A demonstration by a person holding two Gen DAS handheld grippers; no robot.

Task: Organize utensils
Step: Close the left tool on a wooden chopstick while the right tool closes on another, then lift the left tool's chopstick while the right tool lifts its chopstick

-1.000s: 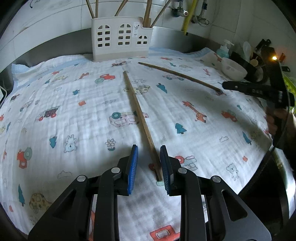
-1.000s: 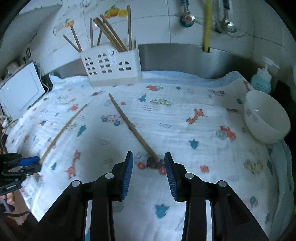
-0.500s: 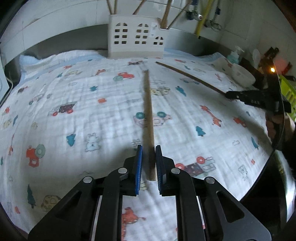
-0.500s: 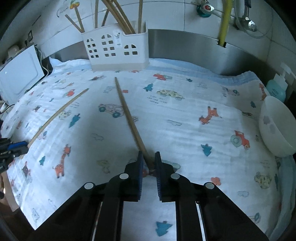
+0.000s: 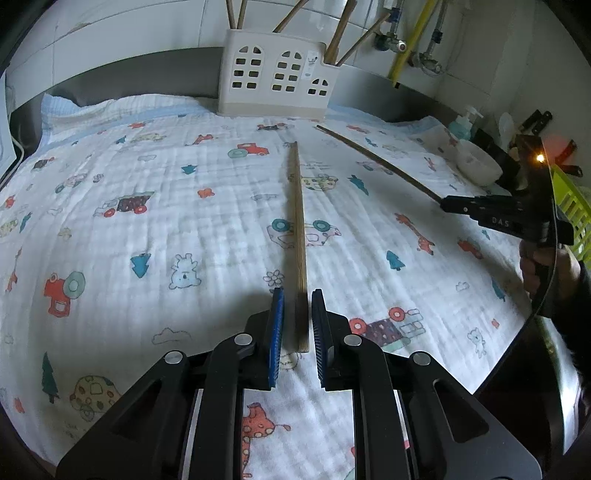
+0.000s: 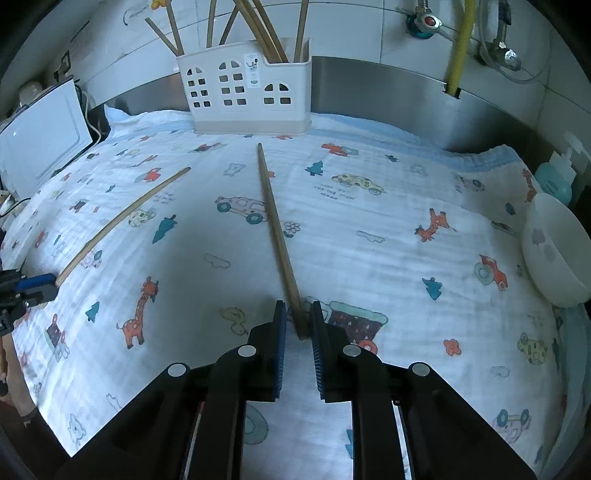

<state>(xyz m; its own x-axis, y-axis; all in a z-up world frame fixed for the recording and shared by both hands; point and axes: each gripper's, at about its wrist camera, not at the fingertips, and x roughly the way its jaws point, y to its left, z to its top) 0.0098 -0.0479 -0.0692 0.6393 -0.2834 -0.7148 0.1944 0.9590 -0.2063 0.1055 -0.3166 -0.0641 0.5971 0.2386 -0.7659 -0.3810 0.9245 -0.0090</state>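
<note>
Container: one white plastic utensil holder (image 6: 243,96), house-shaped with arched and square window cut-outs, stood at the far edge of the cloth against the steel backsplash. Several wooden sticks (image 6: 266,33) leaned in it at mixed angles; its inner divisions could not be made out. A white bowl (image 6: 554,254) sat at the right edge of the cloth.

Task items: two chopsticks lay well apart on the cloth, both pointing toward the holder. The pale chopstick (image 5: 298,221) was straight, slim and square-ended. The darker chopstick (image 6: 275,225) was brown and tapered toward its far tip.

Tools: the left gripper (image 5: 297,306) had just been closing and pinched the near end of the pale chopstick between its ribbed blue pads. The right gripper (image 6: 298,317) had closed, then eased slightly, and pinched the near end of the darker chopstick.

Surface: a soft, crinkled white muslin cloth (image 5: 184,240) printed with cartoon cars, trees and giraffes.
</note>
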